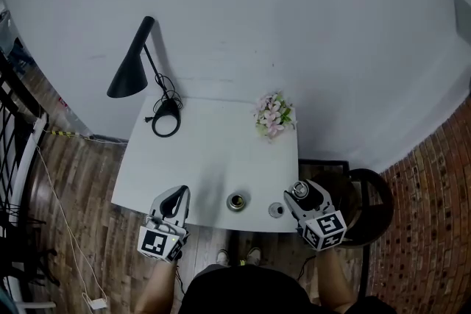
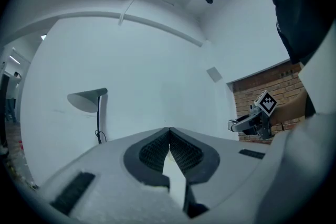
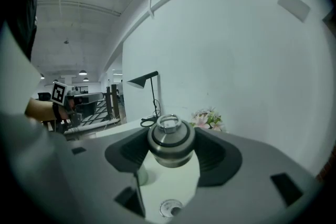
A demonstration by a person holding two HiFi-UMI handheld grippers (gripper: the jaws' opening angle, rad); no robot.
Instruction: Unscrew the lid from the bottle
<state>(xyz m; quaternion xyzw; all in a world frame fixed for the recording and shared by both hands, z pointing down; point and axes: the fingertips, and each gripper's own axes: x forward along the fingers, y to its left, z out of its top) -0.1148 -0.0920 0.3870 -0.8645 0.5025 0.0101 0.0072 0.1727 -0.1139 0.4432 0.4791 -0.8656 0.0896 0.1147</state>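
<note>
Right tool (image 3: pixel 170 148) is clamped on the steel lid (image 3: pixel 170 139), pads on its round sides, ring handle pointing up and away from the camera. Grip on the flanks makes sense: that's the surface you need for torque, and it keeps the ring clear. Jaws stand wide because the lid is wide.

The lid hangs in the air over the near right corner of the tabletop (image 1: pixel 213 151) with nothing under it but bare surface, so I read it as already off the thread.

The bottle (image 1: pixel 236 201) stands upright near the front edge, between the two tools, apart from both, and its mouth looks dark and open from above. A small round piece (image 1: pixel 276 210) lies just right of it (can't tell what it is, maybe an inner seal).

Left tool (image 2: pixel 169 136) is fully closed, pads touching, nothing between them. It sits off the near left corner, well clear of the bottle, so it's not bracing anything; a bottle standing alone suggests no hold is needed now.

Remaining, I'd guess: set the lid down on free tabletop.
</note>
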